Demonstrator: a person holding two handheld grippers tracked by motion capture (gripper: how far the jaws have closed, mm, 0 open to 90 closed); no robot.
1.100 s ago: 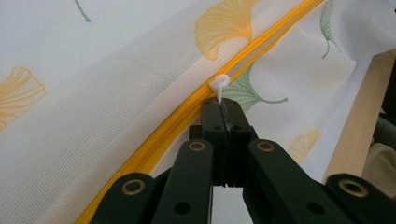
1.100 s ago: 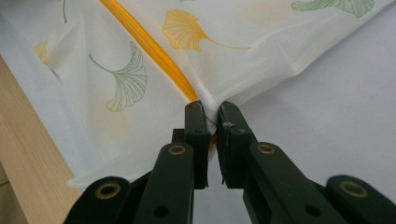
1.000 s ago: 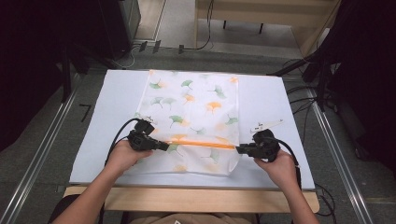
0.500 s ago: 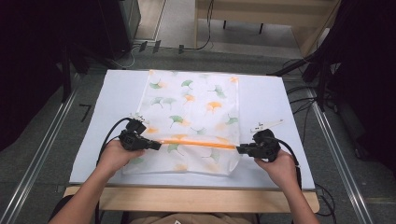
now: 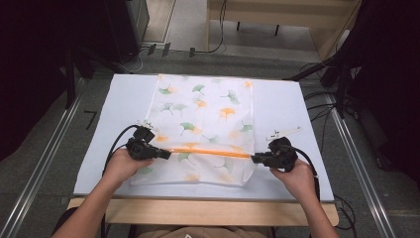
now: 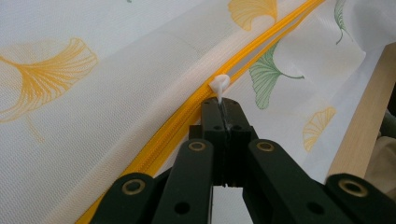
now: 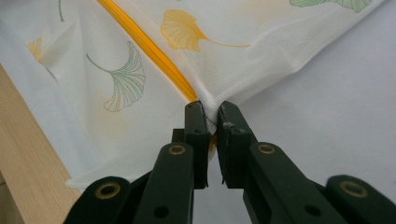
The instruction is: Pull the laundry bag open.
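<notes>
Both claws pinch the mesh bag [image 5: 208, 119]'s zipper [image 5: 210, 150] ends.

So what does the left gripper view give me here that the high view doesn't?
Left gripper view: the white zipper pull pinched between the closed jaws of the left gripper, and the mesh weave of the bag.

High view: the right gripper clamped on the bag's right edge at the zipper's end, both hands, the whole white table.

Both: the orange zipper and the ginkgo-leaf print.
</notes>
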